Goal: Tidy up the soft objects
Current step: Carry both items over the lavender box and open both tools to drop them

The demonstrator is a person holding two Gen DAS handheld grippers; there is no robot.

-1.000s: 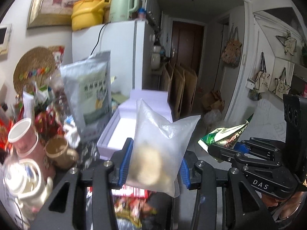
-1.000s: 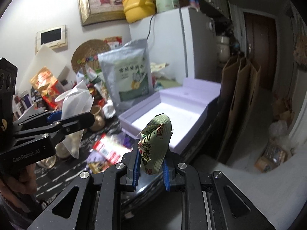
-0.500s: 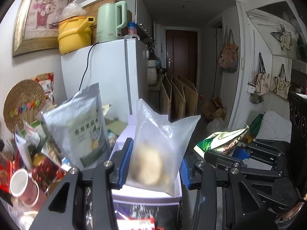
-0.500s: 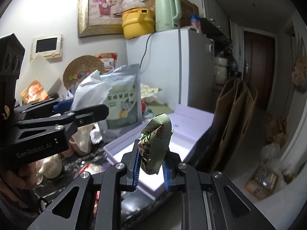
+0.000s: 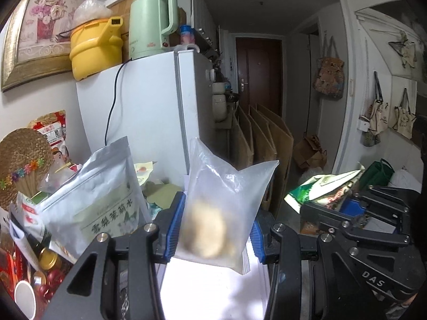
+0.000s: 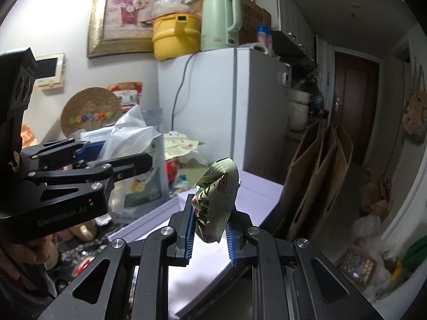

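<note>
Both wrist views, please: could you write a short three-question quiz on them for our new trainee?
1. True or false: the left gripper is shut on a clear plastic bag with something pale inside.
2. What does the right gripper hold? A) a cup B) a green snack packet C) nothing
3. Fill in: below both grippers lies an open white ____.

Key
1. True: the blue pads press the bag from both sides.
2. B: the crumpled packet stands pinched between the pads.
3. Box: shallow, its inside looks bare, beside the silver pouch and the white fridge.
</note>
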